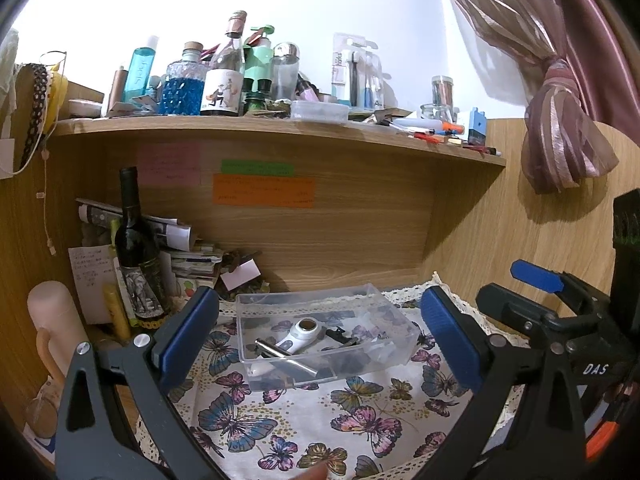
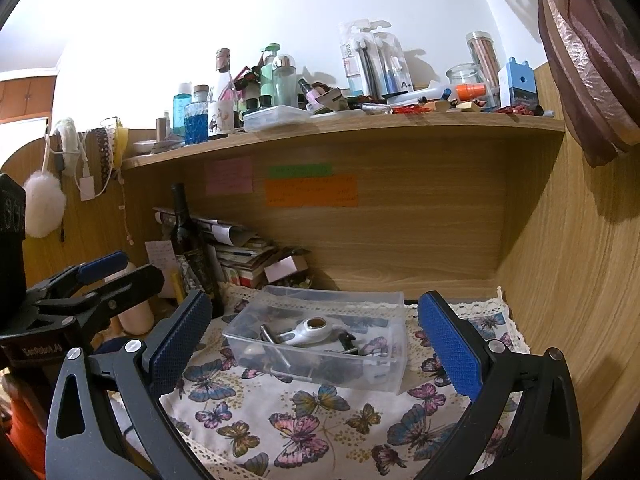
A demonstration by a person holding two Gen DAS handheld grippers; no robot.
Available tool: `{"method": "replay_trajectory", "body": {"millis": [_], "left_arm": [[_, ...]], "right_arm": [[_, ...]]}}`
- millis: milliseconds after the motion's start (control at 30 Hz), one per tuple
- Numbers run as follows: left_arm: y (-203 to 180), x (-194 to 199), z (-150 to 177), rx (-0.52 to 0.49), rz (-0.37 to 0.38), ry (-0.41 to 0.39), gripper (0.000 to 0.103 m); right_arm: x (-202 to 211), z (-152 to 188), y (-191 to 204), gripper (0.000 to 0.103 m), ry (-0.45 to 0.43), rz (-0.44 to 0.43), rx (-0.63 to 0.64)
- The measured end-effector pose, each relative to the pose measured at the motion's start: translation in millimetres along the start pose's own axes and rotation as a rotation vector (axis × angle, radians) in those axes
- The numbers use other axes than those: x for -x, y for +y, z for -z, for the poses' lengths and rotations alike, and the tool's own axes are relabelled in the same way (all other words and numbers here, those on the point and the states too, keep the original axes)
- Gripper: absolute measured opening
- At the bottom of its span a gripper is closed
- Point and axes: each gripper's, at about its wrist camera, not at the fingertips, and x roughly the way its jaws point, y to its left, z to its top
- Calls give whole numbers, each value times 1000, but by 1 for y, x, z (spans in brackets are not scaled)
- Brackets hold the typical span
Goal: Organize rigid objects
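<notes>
A clear plastic box (image 1: 256,308) (image 2: 394,304) rests on a butterfly-print cloth (image 1: 304,424) (image 2: 304,420) in the desk nook. Inside lie a white handheld device with a round brown lens (image 1: 302,332) (image 2: 310,330), a metal rod (image 1: 280,354) (image 2: 276,346) and a small black clip (image 1: 340,336) (image 2: 348,340). My left gripper (image 1: 320,340) hangs open just in front of the box, nothing between its blue pads. My right gripper (image 2: 316,344) is likewise open, its fingers flanking the box from the near side. Each gripper shows at the edge of the other's view.
A dark wine bottle (image 1: 138,248) (image 2: 192,248) and a pile of papers (image 1: 188,248) stand at the back left. The shelf (image 1: 280,126) above is crowded with bottles and pens. Wooden walls close in behind and to the right; a tied curtain (image 1: 560,120) hangs at right.
</notes>
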Motion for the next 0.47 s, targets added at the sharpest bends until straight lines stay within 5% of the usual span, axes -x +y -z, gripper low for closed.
{"method": "replay_trajectory", "body": {"millis": [467], "left_arm": [[-2, 1, -1, -3, 28, -4, 102]], "right_arm": [[-2, -1, -2, 103, 8, 9, -1]]}}
